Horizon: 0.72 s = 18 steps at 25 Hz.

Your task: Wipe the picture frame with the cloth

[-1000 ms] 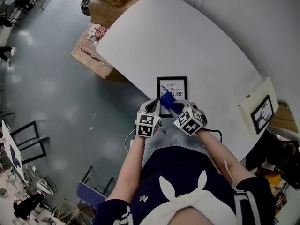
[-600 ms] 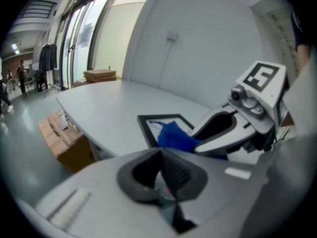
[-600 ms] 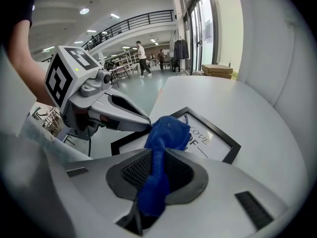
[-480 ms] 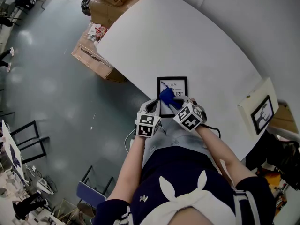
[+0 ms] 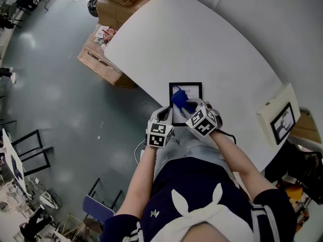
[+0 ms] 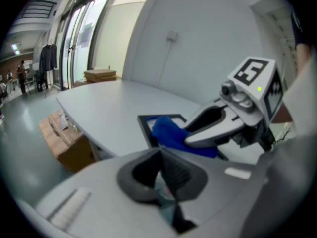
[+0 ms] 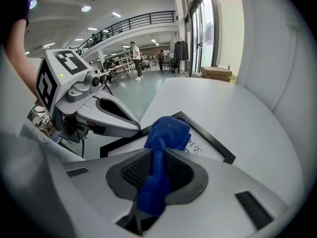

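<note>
As the right gripper [image 7: 156,168] clamps the one blue cloth [image 7: 167,131] down on the single black picture frame [image 5: 194,90], which lies at the white table's [image 5: 202,44] near edge with broad bare tabletop beyond, the left gripper [image 6: 161,156] sits just beside it, jaws together on nothing. Several cardboard boxes [image 5: 101,62] stand off the table's left edge, contents unclear, and a second framed print [image 5: 282,120] stands at the right edge.
</note>
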Each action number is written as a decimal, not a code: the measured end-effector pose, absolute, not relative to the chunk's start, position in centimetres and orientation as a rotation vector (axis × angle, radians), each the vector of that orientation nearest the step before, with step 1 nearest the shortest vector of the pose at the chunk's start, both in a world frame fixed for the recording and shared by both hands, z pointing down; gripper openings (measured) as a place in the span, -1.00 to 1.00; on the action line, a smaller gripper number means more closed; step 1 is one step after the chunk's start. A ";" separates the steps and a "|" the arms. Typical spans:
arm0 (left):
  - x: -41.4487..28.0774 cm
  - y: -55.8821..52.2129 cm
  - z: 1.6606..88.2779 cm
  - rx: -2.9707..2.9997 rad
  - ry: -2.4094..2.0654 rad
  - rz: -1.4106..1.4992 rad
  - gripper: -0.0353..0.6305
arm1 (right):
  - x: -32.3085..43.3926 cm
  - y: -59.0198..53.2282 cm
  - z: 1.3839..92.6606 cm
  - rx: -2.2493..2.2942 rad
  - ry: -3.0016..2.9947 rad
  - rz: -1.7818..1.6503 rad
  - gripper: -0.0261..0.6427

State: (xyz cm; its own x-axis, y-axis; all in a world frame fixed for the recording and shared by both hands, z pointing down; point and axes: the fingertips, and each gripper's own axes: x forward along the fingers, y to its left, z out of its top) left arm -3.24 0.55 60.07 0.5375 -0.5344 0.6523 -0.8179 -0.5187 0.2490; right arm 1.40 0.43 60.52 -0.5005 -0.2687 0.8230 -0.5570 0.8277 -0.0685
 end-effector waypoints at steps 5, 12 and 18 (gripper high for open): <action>-3.2 0.3 59.9 2.237 -1.098 0.694 -0.89 | 1.4 -0.6 60.5 0.613 -2.114 0.395 -0.72; -3.1 0.7 60.4 2.231 -1.087 0.695 -0.89 | 1.5 -1.6 60.5 0.629 -2.109 0.378 -0.71; -3.3 0.6 60.3 2.230 -1.094 0.693 -0.89 | 1.2 -2.5 60.6 0.651 -2.098 0.367 -0.71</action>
